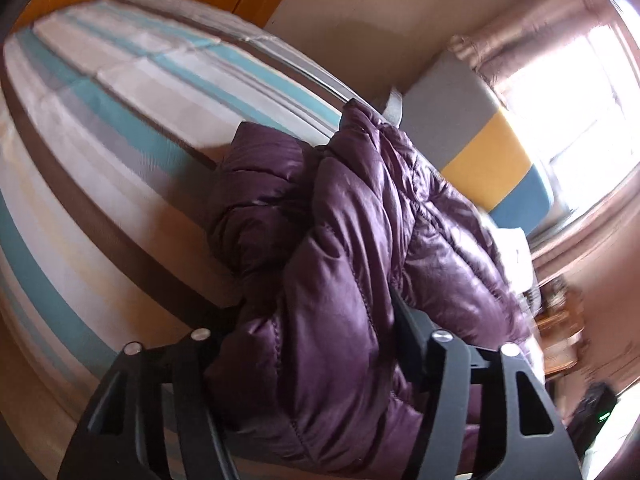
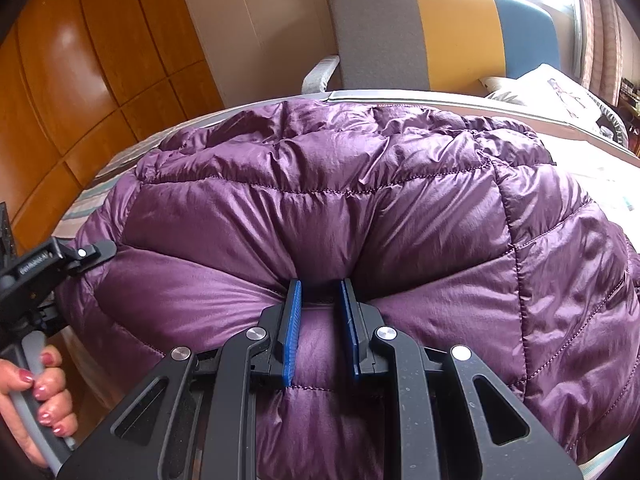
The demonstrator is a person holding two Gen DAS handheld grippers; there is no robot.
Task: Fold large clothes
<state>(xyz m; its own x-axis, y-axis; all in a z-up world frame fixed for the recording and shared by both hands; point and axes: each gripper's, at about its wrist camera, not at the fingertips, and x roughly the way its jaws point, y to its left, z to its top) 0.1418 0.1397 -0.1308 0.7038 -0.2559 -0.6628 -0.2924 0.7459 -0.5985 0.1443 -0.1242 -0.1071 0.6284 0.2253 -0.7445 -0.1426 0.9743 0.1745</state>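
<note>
Right now, right jaws (image 2: 320,330): nearly closed, blue pads pinching a fold of the purple puffer jacket (image 2: 360,216).
Left jaws (image 1: 316,320): partly closed around a bunched jacket edge; pads hidden, grip unclear.
Jacket: heaped ahead of both jaws on the striped bed (image 1: 120,128).
Beyond: colour-block headboard (image 2: 440,28).

Only one marking shows: small white lettering on the left gripper (image 2: 86,258) body, at nine o'clock, too blurred to read.
</note>
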